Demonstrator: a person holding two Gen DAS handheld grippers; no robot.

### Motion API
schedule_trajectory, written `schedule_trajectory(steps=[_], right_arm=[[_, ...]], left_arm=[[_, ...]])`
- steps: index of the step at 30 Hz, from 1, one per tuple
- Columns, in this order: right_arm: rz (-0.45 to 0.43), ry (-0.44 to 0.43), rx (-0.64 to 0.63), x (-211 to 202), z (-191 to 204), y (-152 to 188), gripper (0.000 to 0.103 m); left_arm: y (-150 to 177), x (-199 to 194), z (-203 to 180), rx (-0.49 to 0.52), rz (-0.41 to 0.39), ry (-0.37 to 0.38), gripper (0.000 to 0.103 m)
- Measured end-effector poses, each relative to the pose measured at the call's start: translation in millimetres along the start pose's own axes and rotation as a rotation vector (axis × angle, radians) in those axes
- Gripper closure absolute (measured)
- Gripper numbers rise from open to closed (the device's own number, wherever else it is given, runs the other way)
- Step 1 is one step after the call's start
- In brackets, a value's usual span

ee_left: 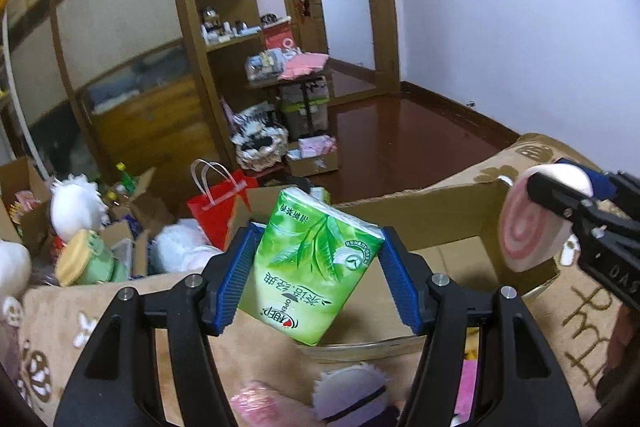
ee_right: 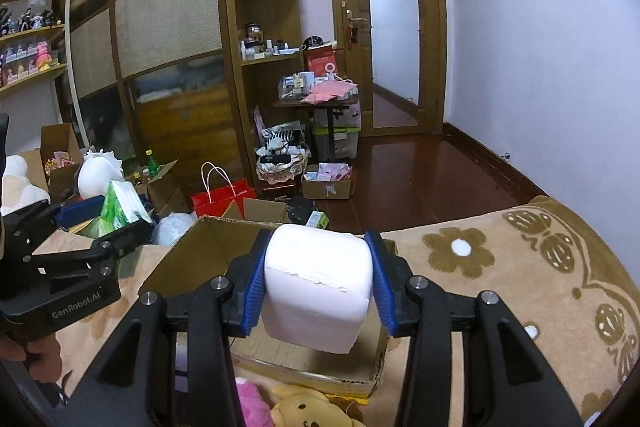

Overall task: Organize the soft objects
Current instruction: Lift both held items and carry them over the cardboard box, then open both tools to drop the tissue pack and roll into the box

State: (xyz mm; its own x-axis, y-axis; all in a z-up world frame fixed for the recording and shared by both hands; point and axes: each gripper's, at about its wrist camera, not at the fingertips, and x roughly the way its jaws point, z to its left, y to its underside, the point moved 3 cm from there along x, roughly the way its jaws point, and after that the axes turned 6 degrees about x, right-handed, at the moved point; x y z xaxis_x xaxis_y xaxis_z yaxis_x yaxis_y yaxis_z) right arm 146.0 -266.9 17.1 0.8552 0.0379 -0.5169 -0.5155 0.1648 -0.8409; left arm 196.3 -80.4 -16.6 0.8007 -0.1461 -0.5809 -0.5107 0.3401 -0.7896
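My left gripper (ee_left: 316,267) is shut on a green tissue pack (ee_left: 310,267) and holds it above the open cardboard box (ee_left: 440,223) on the beige bed cover. My right gripper (ee_right: 316,283) is shut on a white-and-pink swirl cushion (ee_right: 316,287), held over the same box (ee_right: 208,247). In the left wrist view the cushion (ee_left: 532,223) and right gripper (ee_left: 568,203) show at the far right. In the right wrist view the left gripper (ee_right: 100,223) with the tissue pack (ee_right: 120,207) shows at the left.
Plush toys lie near me on the bed: a pink one (ee_right: 250,403), a yellow bear (ee_right: 308,407), a purple one (ee_left: 352,391). Beyond the bed stand a red paper bag (ee_right: 224,197), cardboard boxes, white plush (ee_left: 76,203) and a cluttered small table (ee_right: 320,99).
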Motion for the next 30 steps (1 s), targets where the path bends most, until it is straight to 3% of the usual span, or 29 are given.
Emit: schedule_trajectory(steps=[10,25,30], right_arm=[[0.076,-0.006,0.017,33.0,-7.9,26.6,0.054],[0.126,-0.033,0.05,46.8,-12.5,42.3,0.052],[0.136,-0.034,0.051,48.6,-10.0,42.5,0.049]], left_arm=[[16.1,34.7,-4.2,-0.023,0.086,0.081,0.04],[16.9,33.6,-14.3,-0.033,0.039,0.177,0.04],[17.3,38.4,-17.7,-0.018,0.067,0.191,0.036]])
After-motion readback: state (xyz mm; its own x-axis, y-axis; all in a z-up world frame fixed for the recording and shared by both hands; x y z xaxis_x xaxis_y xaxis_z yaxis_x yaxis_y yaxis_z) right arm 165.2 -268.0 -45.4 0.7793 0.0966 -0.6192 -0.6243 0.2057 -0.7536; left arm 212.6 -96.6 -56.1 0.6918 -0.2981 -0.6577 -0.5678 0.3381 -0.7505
